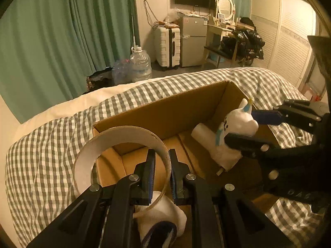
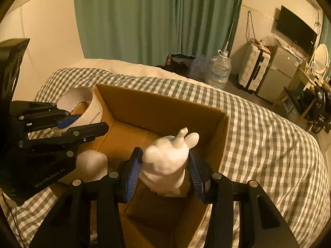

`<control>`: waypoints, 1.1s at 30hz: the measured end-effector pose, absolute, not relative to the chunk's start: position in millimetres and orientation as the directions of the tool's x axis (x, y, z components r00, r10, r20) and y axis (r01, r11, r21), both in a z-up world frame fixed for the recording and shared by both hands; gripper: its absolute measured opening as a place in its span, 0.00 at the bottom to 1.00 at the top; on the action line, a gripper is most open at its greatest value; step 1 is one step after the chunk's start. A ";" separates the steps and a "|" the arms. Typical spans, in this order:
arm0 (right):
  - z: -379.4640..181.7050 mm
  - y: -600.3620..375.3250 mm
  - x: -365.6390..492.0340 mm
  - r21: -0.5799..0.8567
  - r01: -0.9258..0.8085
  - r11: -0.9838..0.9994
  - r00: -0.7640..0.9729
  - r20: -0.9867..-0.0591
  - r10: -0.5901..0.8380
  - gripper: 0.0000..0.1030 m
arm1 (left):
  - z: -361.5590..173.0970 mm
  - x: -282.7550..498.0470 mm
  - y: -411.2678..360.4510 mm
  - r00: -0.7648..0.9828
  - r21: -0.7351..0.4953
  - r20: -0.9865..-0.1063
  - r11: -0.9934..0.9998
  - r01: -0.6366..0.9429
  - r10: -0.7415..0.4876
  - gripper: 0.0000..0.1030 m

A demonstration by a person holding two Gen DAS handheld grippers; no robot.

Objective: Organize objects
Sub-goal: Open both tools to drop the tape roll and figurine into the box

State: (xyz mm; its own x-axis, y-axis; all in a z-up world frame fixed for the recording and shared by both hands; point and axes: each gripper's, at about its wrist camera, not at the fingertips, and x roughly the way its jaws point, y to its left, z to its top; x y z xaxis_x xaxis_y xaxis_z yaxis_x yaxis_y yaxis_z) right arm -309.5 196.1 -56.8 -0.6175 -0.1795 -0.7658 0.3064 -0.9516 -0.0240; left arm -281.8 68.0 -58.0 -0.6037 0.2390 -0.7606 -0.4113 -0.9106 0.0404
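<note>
An open cardboard box [image 1: 165, 111] [image 2: 161, 111] lies on the checked bed cover. My left gripper [image 1: 162, 159] [image 2: 91, 122] is shut on the wall of a wide white ring [image 1: 124, 133] [image 2: 82, 95], held over the box's left end. My right gripper [image 2: 164, 155] [image 1: 241, 127] is shut on a white unicorn figure [image 2: 165, 165] [image 1: 238, 124], upright and low inside the box's right part. In the box lie a white cylinder [image 1: 202, 134] and a white sock-like bundle [image 1: 163, 212] [image 2: 93, 165], partly hidden under the left gripper.
The grey-and-white checked cover [image 1: 51, 155] [image 2: 258, 134] spreads round the box on all sides. Beyond the bed stand water jugs [image 1: 140, 64], a white suitcase [image 1: 167, 45], a small fridge [image 1: 193, 41], a desk with black bags [image 1: 246, 43] and green curtains [image 1: 62, 37].
</note>
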 end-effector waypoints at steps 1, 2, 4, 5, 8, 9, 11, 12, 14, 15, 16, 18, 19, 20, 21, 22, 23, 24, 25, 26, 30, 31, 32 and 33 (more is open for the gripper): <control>-55.0 199.5 -308.8 -0.012 0.301 -0.954 -0.623 -0.760 -0.187 0.44 | -58.6 -281.3 69.9 -0.601 0.037 -0.764 -0.913 -0.407 0.237 0.21; -51.5 202.2 -306.3 -0.003 0.294 -0.956 -0.631 -0.751 -0.192 0.48 | -58.1 -280.2 70.0 -0.596 0.029 -0.767 -0.914 -0.405 0.239 0.24; -40.3 209.2 -301.0 0.012 0.270 -0.963 -0.653 -0.733 -0.192 0.62 | -55.6 -275.2 68.1 -0.586 0.023 -0.774 -0.916 -0.401 0.238 0.43; -33.9 212.1 -297.0 0.019 0.257 -0.966 -0.664 -0.723 -0.191 0.65 | -52.5 -269.1 66.9 -0.587 0.029 -0.776 -0.917 -0.398 0.231 0.49; -9.5 216.1 -280.6 0.034 0.241 -0.970 -0.689 -0.698 -0.195 0.66 | -40.1 -248.3 58.9 -0.604 0.047 -0.765 -0.918 -0.395 0.221 0.70; -2.1 216.4 -275.1 0.031 0.240 -0.970 -0.697 -0.690 -0.195 0.66 | -34.5 -241.2 57.8 -0.616 0.061 -0.759 -0.919 -0.389 0.210 0.76; 13.5 216.9 -262.1 0.013 0.237 -0.971 -0.713 -0.677 -0.183 0.70 | -24.0 -230.1 54.7 -0.632 0.082 -0.749 -0.919 -0.386 0.199 0.79; 20.1 216.5 -254.2 0.004 0.236 -0.972 -0.720 -0.671 -0.178 0.70 | -18.4 -224.0 53.5 -0.638 0.093 -0.746 -0.919 -0.383 0.191 0.81; 34.2 215.1 -240.8 -0.006 0.239 -0.971 -0.732 -0.659 -0.176 0.70 | -8.8 -213.6 50.2 -0.648 0.110 -0.741 -0.921 -0.374 0.175 0.83; 39.8 214.4 -234.8 -0.011 0.241 -0.970 -0.736 -0.654 -0.175 0.70 | -2.8 -207.5 48.9 -0.654 0.117 -0.738 -0.921 -0.371 0.169 0.85; 46.2 213.8 -227.4 -0.020 0.242 -0.970 -0.742 -0.648 -0.172 0.71 | 2.4 -203.2 47.8 -0.659 0.125 -0.734 -0.921 -0.368 0.164 0.86; 57.4 211.2 -212.5 -0.039 0.247 -0.968 -0.753 -0.636 -0.166 0.71 | 13.2 -191.0 46.0 -0.673 0.139 -0.724 -0.924 -0.357 0.151 0.88; 60.7 210.6 -207.5 -0.044 0.249 -0.968 -0.756 -0.633 -0.166 0.72 | 17.6 -185.8 45.8 -0.679 0.141 -0.719 -0.925 -0.353 0.150 0.89; 64.5 210.2 -201.5 -0.048 0.251 -0.967 -0.759 -0.630 -0.166 0.73 | 20.9 -178.9 43.7 -0.684 0.142 -0.714 -0.926 -0.349 0.148 0.89; 67.2 208.7 -194.6 -0.055 0.254 -0.966 -0.761 -0.628 -0.165 0.74 | 23.0 -171.8 41.1 -0.687 0.144 -0.712 -0.928 -0.343 0.144 0.89; 69.2 207.6 -188.4 -0.063 0.258 -0.964 -0.762 -0.627 -0.163 0.74 | 23.6 -166.8 37.9 -0.688 0.146 -0.713 -0.930 -0.336 0.137 0.89; 69.8 205.0 -181.5 -0.071 0.261 -0.963 -0.763 -0.626 -0.160 0.74 | 24.3 -163.7 36.5 -0.686 0.148 -0.716 -0.933 -0.329 0.128 0.89; 70.6 204.6 -176.4 -0.078 0.262 -0.962 -0.764 -0.626 -0.157 0.74 | 23.4 -159.3 34.4 -0.685 0.144 -0.718 -0.937 -0.319 0.123 0.89; 70.5 204.0 -171.7 -0.084 0.264 -0.961 -0.763 -0.628 -0.154 0.74 | 22.4 -154.9 31.5 -0.682 0.134 -0.721 -0.940 -0.312 0.123 0.89; 70.1 203.3 -167.5 -0.087 0.266 -0.960 -0.762 -0.629 -0.154 0.74 | 21.6 -151.7 27.9 -0.679 0.123 -0.724 -0.945 -0.304 0.124 0.89; 65.7 202.1 -150.9 -0.098 0.271 -0.958 -0.758 -0.635 -0.149 0.74 | 15.0 -133.4 15.5 -0.677 0.070 -0.726 -0.967 -0.247 0.120 0.89; 63.4 203.0 -146.6 -0.101 0.271 -0.957 -0.757 -0.637 -0.147 0.74 | 12.9 -129.5 13.6 -0.678 0.063 -0.726 -0.970 -0.235 0.117 0.89; 60.4 203.8 -142.9 -0.100 0.270 -0.958 -0.755 -0.640 -0.146 0.74 | 9.4 -125.5 11.9 -0.676 0.059 -0.728 -0.972 -0.226 0.113 0.89; 56.4 205.0 -140.1 -0.100 0.264 -0.959 -0.753 -0.643 -0.140 0.74 | 5.2 -120.8 10.5 -0.677 0.062 -0.729 -0.975 -0.214 0.103 0.89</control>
State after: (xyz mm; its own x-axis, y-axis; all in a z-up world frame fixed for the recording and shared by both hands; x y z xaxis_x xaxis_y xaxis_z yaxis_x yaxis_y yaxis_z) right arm -140.1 205.0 56.4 -0.7530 -0.1396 -0.6430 0.2636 -0.9594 -0.1004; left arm -120.8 10.5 5.2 -0.6770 0.1027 -0.7288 -0.2142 -0.9749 0.0615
